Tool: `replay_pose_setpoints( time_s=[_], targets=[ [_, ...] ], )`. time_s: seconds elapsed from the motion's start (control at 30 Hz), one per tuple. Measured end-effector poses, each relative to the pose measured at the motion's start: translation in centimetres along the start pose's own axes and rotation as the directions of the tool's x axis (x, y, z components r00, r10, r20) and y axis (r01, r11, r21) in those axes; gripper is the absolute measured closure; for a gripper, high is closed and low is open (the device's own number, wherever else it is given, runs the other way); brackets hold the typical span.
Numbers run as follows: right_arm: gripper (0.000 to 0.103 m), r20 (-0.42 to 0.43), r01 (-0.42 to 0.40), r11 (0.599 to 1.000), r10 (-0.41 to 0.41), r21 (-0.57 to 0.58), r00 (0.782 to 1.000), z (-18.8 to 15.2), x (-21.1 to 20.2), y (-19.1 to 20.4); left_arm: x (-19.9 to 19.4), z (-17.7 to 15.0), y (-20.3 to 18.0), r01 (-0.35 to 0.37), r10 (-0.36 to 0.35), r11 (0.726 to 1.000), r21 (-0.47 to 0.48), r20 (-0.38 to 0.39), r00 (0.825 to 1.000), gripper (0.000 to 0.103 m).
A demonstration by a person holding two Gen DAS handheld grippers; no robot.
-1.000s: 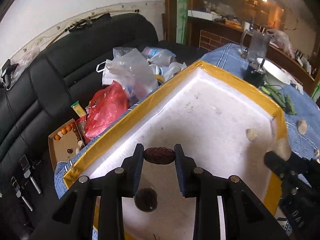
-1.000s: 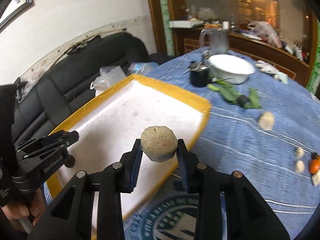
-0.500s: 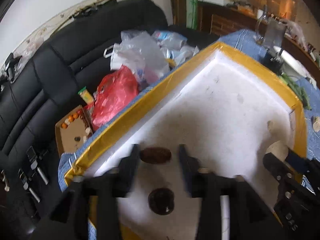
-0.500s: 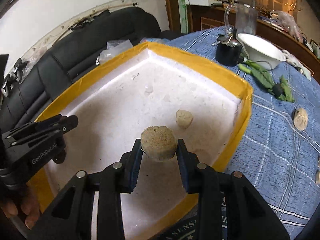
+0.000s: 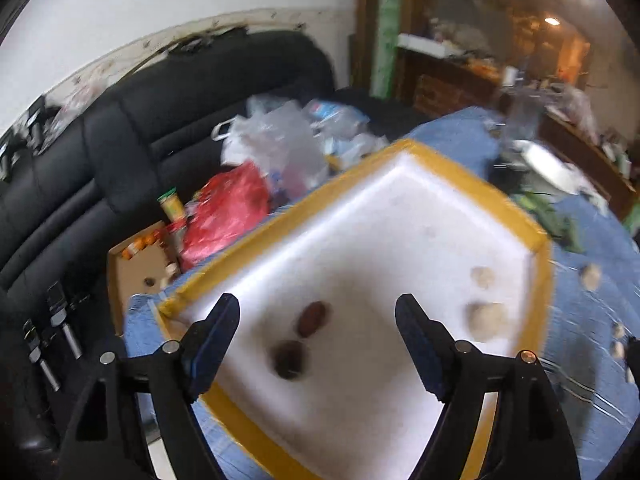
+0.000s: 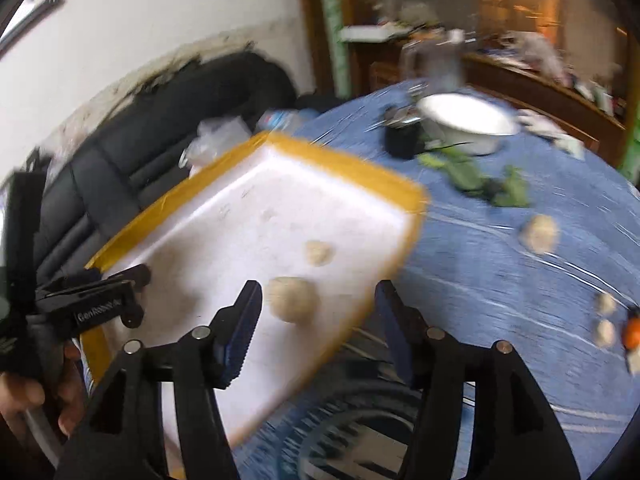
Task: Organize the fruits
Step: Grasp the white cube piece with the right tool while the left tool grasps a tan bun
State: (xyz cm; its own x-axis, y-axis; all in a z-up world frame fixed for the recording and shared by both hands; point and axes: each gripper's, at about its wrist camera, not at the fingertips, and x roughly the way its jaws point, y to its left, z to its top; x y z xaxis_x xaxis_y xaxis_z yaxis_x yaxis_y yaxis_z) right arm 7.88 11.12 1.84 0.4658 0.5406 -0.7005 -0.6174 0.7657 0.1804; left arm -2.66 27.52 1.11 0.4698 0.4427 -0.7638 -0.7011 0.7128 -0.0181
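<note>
A white foam tray [image 5: 400, 216] [image 6: 240, 216] with a yellow rim lies on the blue tablecloth. Two dark brown fruits [image 5: 313, 319] [image 5: 290, 359] rest on its floor between the spread fingers of my left gripper [image 5: 318, 330], whose jaws are opening and touch neither. Two tan round fruits [image 5: 486, 320] [image 5: 482, 277] lie near the tray's right wall. My right gripper [image 6: 318, 312] hangs over the tray's near corner, jaws opening, and the larger tan fruit [image 6: 294, 299] lies on the tray between them, free of the pads. The smaller tan one [image 6: 319, 252] sits just beyond.
More tan pieces [image 6: 540, 232] [image 6: 606, 304] and an orange fruit [image 6: 632, 330] lie on the cloth at right. Green leaves [image 6: 472, 178], a white bowl [image 6: 468, 124] and a black cup [image 6: 402, 140] stand behind. A black sofa [image 5: 120, 152] with plastic bags [image 5: 228, 216] is left.
Both grippers let go: the left dropped its dark fruit beside the other dark one, the right dropped its tan fruit in the tray. Both pulled back and opened wide.
</note>
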Motion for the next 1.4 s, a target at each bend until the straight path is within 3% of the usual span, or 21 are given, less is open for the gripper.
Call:
replay_pose_setpoints(
  time_s=[0.1,0.2,0.37,0.47,0.7,0.87,0.93,1.07,1.17,1.2,1.23,1.27,1.33,1.4],
  targets=[
    [0.031,0.069,0.082,0.993,-0.088,0.085,0.994,-1.4,-4.2,-4.8,-1.6,-1.0,-3.7,0.071,-0.073,0.995,0.073,0.03,0.997,0.021],
    [0.03,0.101,0.161,0.97,-0.182,0.182,0.978,-3.9,-7.8,-10.5,-2.3,-2.4,-8.2,0.139,-0.145,0.975,0.172,0.027,0.989,0.021],
    [0.03,0.019,0.315,0.88,-0.343,0.355,0.939,-8.5,-11.0,-21.1,-2.1,-5.2,-16.5,0.257,-0.258,0.904,0.342,-0.043,0.965,0.021],
    [0.032,-0.056,0.361,0.843,-0.371,0.399,0.927,-10.2,-10.6,-25.5,-1.7,-6.7,-21.1,0.334,-0.319,0.845,0.419,-0.108,0.942,0.021],
    [0.044,-0.112,0.357,0.867,-0.34,0.346,0.934,-8.9,-7.3,-28.6,-0.9,-8.2,-28.0,0.418,-0.392,0.764,0.491,-0.161,0.906,0.021],
    [0.047,-0.134,0.347,0.875,-0.32,0.338,0.938,-7.9,-5.2,-29.9,-0.5,-8.5,-31.3,0.447,-0.419,0.733,0.513,-0.176,0.891,0.022],
    [0.059,-0.126,0.356,0.882,-0.333,0.309,0.935,-7.5,-4.6,-29.9,-0.3,-8.8,-32.5,0.455,-0.428,0.722,0.521,-0.181,0.886,0.022],
    [0.059,-0.104,0.332,0.89,-0.315,0.311,0.943,-7.8,-4.8,-29.8,-0.2,-9.7,-35.0,0.482,-0.447,0.694,0.535,-0.204,0.871,0.023],
    [0.059,-0.079,0.311,0.885,-0.303,0.346,0.95,-8.2,-5.9,-30.0,0.0,-10.3,-36.8,0.489,-0.45,0.678,0.549,-0.215,0.866,0.032],
    [0.059,-0.065,0.309,0.881,-0.307,0.358,0.95,-8.3,-6.4,-30.2,0.3,-10.3,-37.2,0.483,-0.441,0.679,0.553,-0.219,0.87,0.039],
    [0.059,-0.051,0.305,0.879,-0.308,0.367,0.95,-8.3,-6.8,-30.3,0.7,-10.4,-37.6,0.467,-0.42,0.686,0.557,-0.22,0.88,0.054],
    [0.059,-0.038,0.3,0.877,-0.309,0.375,0.95,-8.3,-7.3,-30.4,0.8,-10.5,-37.8,0.444,-0.408,0.694,0.566,-0.198,0.891,0.055],
    [0.059,-0.025,0.29,0.874,-0.305,0.39,0.952,-8.3,-7.5,-30.7,0.5,-10.6,-37.7,0.436,-0.408,0.694,0.573,-0.186,0.894,0.074],
    [0.059,-0.013,0.28,0.876,-0.298,0.392,0.954,-8.3,-7.7,-30.7,0.1,-10.7,-37.4,0.434,-0.405,0.689,0.58,-0.189,0.895,0.075]
  ],
)
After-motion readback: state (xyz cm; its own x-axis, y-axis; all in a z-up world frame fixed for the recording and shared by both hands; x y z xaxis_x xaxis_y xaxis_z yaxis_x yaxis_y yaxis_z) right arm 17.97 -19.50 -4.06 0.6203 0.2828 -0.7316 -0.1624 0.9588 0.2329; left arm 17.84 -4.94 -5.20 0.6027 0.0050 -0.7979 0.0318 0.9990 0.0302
